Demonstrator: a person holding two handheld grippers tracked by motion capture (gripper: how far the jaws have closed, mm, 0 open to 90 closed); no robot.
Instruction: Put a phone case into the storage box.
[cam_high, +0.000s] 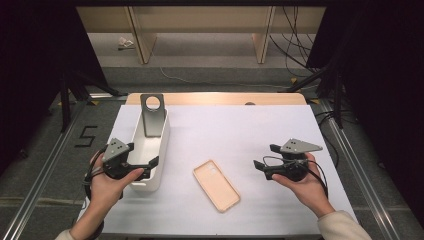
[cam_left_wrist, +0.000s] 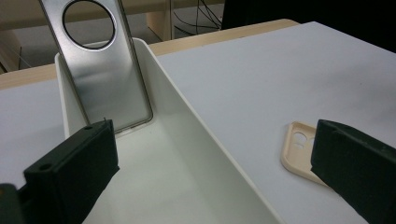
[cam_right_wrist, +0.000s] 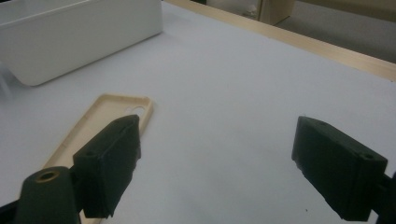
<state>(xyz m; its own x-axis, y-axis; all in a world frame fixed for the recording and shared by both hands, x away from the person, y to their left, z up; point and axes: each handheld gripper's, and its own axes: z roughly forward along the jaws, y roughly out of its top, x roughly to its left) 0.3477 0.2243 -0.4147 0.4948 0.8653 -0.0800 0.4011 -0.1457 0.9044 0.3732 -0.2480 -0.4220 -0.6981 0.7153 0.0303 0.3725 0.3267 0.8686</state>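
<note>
The right tool (cam_high: 263, 156) has its jaws spread wide with nothing in them, and so does the left tool (cam_high: 144, 161), over the white bin (cam_high: 161, 150). The phone case (cam_high: 216, 185) lies flat on the bench (cam_high: 250, 125) between them. It looks light, thin and bendy, so pinch one long edge.

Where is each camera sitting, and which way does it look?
High view: above the table, looking down at the white bin, phone case, both hands and grippers.
Left gripper view: rides the left gripper, facing into the bin, jaws apart.
Right gripper view: rides the right gripper, jaws apart.
All share the phone case.
</note>
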